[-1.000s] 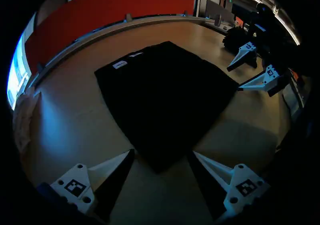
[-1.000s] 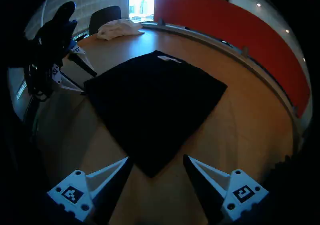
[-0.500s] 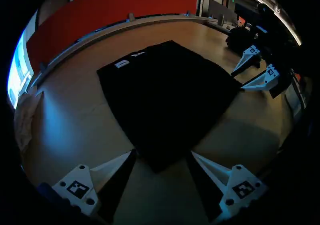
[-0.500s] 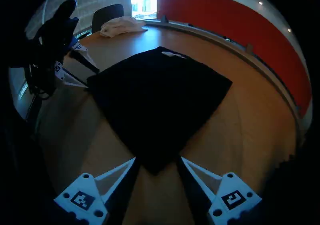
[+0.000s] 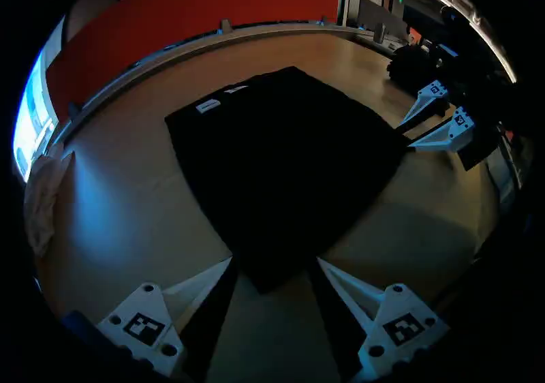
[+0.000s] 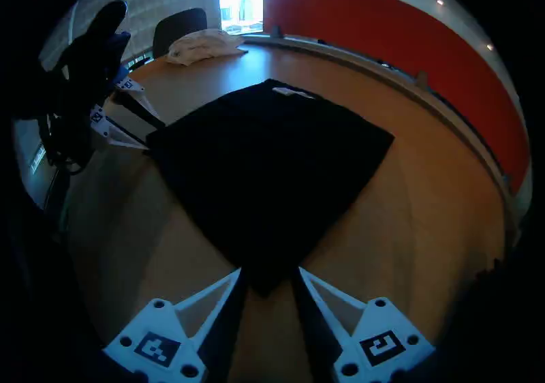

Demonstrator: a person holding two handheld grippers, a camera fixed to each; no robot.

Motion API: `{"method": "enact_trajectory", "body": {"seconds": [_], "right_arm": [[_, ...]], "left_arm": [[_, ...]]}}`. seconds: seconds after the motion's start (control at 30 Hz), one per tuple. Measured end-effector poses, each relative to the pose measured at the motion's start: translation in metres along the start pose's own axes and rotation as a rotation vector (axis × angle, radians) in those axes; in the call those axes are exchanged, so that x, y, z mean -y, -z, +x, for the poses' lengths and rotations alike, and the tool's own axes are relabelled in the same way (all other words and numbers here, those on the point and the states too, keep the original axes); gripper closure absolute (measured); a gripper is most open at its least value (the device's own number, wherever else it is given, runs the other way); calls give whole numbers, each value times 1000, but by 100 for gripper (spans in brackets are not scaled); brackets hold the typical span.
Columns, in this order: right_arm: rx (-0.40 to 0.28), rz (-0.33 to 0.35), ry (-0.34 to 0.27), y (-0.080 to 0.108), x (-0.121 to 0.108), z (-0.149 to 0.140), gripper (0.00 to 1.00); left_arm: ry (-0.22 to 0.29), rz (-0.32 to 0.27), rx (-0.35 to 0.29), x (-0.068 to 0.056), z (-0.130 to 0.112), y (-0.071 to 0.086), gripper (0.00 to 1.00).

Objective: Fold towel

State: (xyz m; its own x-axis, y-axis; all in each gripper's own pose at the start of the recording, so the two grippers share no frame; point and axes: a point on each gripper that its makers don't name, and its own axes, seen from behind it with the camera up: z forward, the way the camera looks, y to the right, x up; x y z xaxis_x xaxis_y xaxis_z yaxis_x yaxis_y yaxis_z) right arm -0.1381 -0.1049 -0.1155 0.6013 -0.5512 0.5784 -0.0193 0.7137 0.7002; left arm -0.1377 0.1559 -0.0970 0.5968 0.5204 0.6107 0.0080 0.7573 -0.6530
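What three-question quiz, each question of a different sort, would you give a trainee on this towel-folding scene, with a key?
1. True or false: the towel lies spread flat on the table.
2. Multiple choice: in the right gripper view, the near corner of the towel sits
A. between the fingers of the right gripper
B. draped over a chair
C. hanging off the table edge
3. Fill in: the wall panel behind the table is coloured ____.

Key: 1 true; 2 A; 3 red.
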Motion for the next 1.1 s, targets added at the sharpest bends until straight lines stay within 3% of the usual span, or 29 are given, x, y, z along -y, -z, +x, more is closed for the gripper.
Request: {"method": "enact_trajectory", "body": {"seconds": [0.17,0.37,0.57,0.7,1.1], "right_arm": [[2,-4,-11,0,0,0,68],[2,0,-10,0,3,0,71],[-2,-2,-14,1,4,0,74],[-9,6,-18,1,6,3,75],[-28,-1,-24,6,6,11,81]], "left_arm": [[17,-1,0,0,0,0,35],[13,5,1,0,-1,0,47],[9,1,3,-2,-2,0,49],[16,27,6,4,-2,-1,76],[46,29,-1,-3,1,2,81]]}}
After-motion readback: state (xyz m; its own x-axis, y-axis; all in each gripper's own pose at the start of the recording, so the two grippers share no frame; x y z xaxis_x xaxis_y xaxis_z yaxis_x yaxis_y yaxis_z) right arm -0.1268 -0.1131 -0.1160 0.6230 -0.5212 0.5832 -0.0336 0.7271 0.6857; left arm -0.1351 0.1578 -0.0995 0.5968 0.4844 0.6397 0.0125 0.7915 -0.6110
